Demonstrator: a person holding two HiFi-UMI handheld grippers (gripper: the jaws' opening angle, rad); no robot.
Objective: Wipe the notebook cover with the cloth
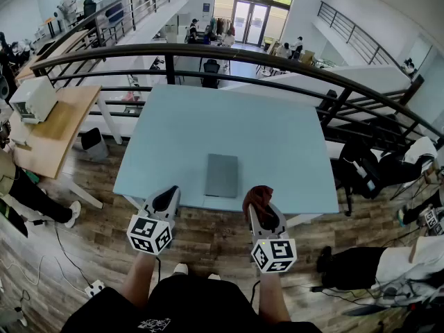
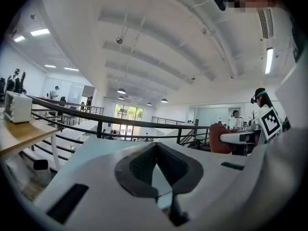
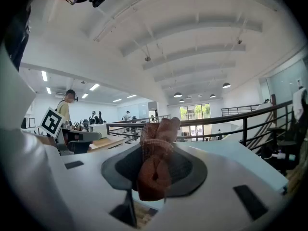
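The grey notebook (image 1: pixel 221 175) lies flat near the front edge of the pale blue table (image 1: pixel 201 109), between your two grippers and touching neither. Your right gripper (image 1: pixel 263 212) pinches the bunched reddish cloth (image 1: pixel 257 197). Your left gripper (image 1: pixel 165 202) has its jaws pressed together on nothing.

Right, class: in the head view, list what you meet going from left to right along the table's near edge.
left tool → grey notebook → reddish-brown cloth, clamped in the right tool
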